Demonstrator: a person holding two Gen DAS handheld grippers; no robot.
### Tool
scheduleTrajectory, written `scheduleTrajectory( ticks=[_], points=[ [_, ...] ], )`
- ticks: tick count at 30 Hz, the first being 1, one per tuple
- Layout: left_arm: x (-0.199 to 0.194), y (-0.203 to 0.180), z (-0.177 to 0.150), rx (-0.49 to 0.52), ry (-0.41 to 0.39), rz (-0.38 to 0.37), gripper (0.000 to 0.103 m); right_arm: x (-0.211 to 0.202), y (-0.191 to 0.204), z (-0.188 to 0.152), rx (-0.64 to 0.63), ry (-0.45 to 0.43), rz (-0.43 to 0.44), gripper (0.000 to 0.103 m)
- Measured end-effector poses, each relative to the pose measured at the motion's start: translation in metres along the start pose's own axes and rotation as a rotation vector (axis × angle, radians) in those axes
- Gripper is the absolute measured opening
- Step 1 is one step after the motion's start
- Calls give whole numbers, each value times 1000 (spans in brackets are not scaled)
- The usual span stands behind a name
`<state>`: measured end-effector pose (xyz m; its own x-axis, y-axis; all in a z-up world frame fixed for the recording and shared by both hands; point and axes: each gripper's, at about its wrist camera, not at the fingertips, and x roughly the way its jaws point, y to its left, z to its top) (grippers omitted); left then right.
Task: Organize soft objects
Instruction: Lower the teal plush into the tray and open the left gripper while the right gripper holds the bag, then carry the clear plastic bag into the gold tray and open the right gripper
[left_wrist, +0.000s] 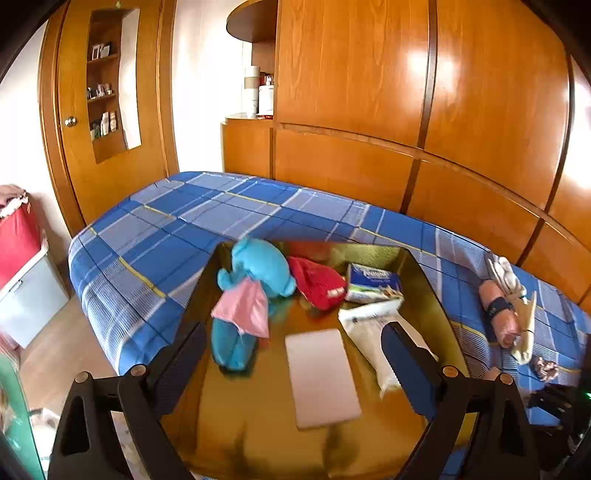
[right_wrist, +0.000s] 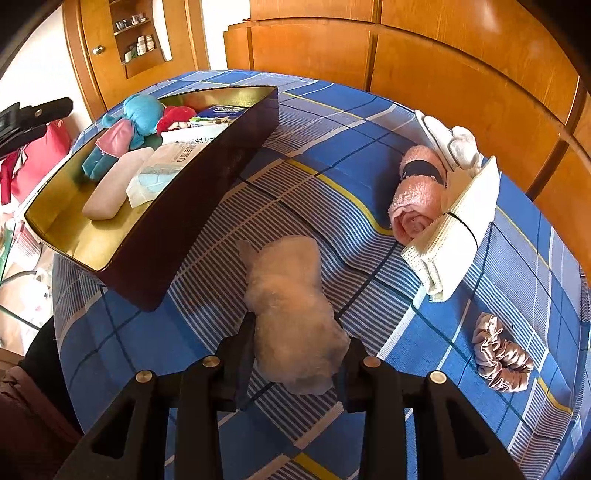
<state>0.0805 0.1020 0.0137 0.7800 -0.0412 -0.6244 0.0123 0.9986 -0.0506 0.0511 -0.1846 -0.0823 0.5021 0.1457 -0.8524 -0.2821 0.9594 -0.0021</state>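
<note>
Your right tongs (right_wrist: 295, 354) are clamped on a pale, fluffy lump of stuffing in a clear wrap (right_wrist: 291, 314) — both fingers press its near end, and the rest of it sticks out ahead of them above the blue checked bedspread (right_wrist: 461, 325). Whether it touches the cloth you cannot tell.

Your left tongs (left_wrist: 299, 354) stand wide apart with nothing between the fingers, hanging over the dark box with the gold inside (left_wrist: 251, 424). The box sits on the bed, to the left of your right tongs.

Inside the box, at the far end, lies a blue plush toy (left_wrist: 255, 273) with a pink cloth (left_wrist: 243, 310) on it. Beside that is a red knitted piece (left_wrist: 317, 284), then a blue tissue packet (left_wrist: 373, 284) against the right wall. Nearer to you lie a white wipes pack (left_wrist: 369, 328), partly behind the right finger, and a flat pale pad (left_wrist: 321, 376) in the middle of the gold floor.

Outside the box, on the bedspread to the right, a rolled pink towel with a dark band (right_wrist: 417, 192) lies touching a folded cream cloth held by an elastic (right_wrist: 454, 225). White socks (right_wrist: 454, 144) sit just behind them. A pink satin scrunchie (right_wrist: 498, 354) lies alone — nearer to you, apart from the rest.
</note>
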Motion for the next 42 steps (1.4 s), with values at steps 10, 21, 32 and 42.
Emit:
scheduleTrajectory(
  ticks=[10, 21, 32, 42],
  points=[
    [-10, -4, -20, 14, 27, 32, 96, 3, 10, -4, -61, -16, -65, 36],
    [-6, 4, -28, -2, 59, 38, 96, 3, 10, -3, -46, -20, -72, 35],
    [-5, 14, -32, -6, 71, 36, 96, 3, 11, -3, -4, -22, -74, 35],
    [-6, 19, -35, -16, 75, 33, 96, 2, 13, -5, 17, -28, -97, 34]
  ],
)
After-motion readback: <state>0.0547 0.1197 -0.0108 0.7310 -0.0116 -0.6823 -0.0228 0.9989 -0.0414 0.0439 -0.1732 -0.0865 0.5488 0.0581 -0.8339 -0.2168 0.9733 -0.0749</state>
